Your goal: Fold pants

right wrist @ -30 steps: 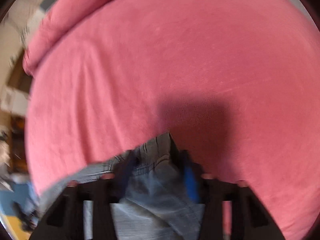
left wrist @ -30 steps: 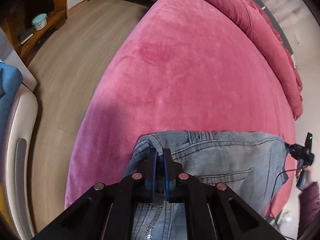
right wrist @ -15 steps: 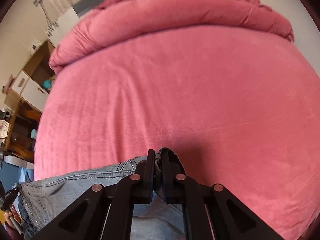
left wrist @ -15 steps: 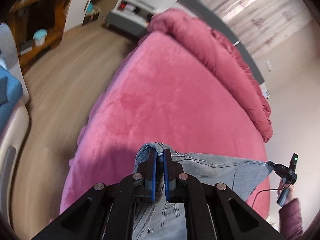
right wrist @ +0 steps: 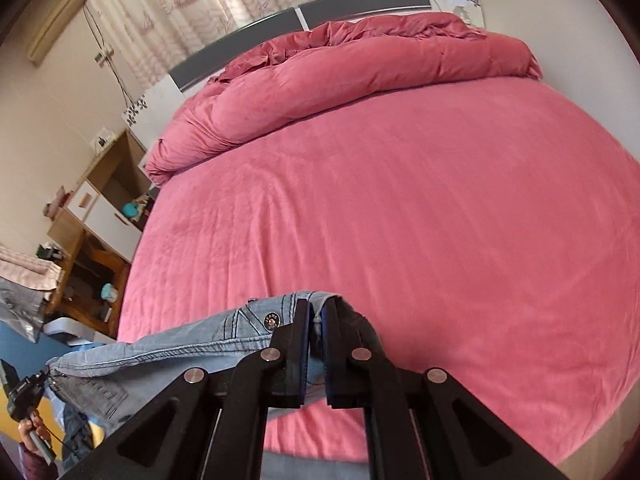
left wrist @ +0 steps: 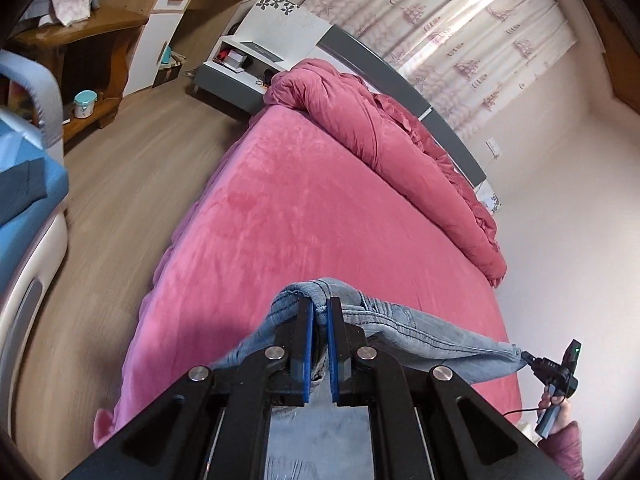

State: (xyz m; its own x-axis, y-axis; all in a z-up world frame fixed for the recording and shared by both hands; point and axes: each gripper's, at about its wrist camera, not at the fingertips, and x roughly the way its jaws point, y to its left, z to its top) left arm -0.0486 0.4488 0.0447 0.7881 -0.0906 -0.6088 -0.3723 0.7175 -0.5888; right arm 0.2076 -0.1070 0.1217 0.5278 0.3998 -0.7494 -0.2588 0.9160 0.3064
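Light blue denim pants [left wrist: 420,328] hang by the waistband, stretched between my two grippers above the near end of a pink bed [left wrist: 320,208]. My left gripper [left wrist: 319,308] is shut on one end of the waistband. My right gripper [right wrist: 316,312] is shut on the other end, next to a metal button [right wrist: 271,321]. In the left wrist view the right gripper [left wrist: 558,372] shows at the far right, pinching the waistband's corner. In the right wrist view the left gripper [right wrist: 24,392] shows at the lower left. The legs hang below, mostly hidden.
A rolled pink duvet [right wrist: 360,76] lies along the grey headboard [right wrist: 304,16]. Wood floor [left wrist: 120,200] runs left of the bed, with a wooden desk [left wrist: 80,36], a white nightstand [left wrist: 240,64] and a blue-cushioned chair [left wrist: 28,208]. A wall stands right of the bed.
Both grippers have risen with the waistband, lifting the pants off the bed. The views now tilt up to the headboard and curtains. The right gripper has closed on the denim.
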